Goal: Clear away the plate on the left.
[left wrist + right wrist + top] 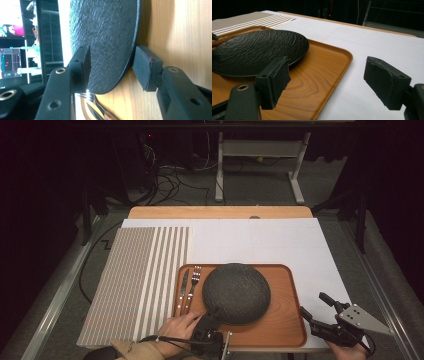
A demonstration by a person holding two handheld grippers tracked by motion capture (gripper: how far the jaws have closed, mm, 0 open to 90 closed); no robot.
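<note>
Plate (236,293), dark and rough-textured, sits on wooden tray (287,320), near edge caught between pads of left gripper (110,70): one jaw above rim, other beneath (pads not fully pressed, small gap at underside). Fork (194,287) and knife (183,290) lie side by side on tray just left of plate. Right gripper (324,82) spread wide, empty, over tray's right edge and white table cover (280,240). Striped placemat (140,280) left of tray.
</note>
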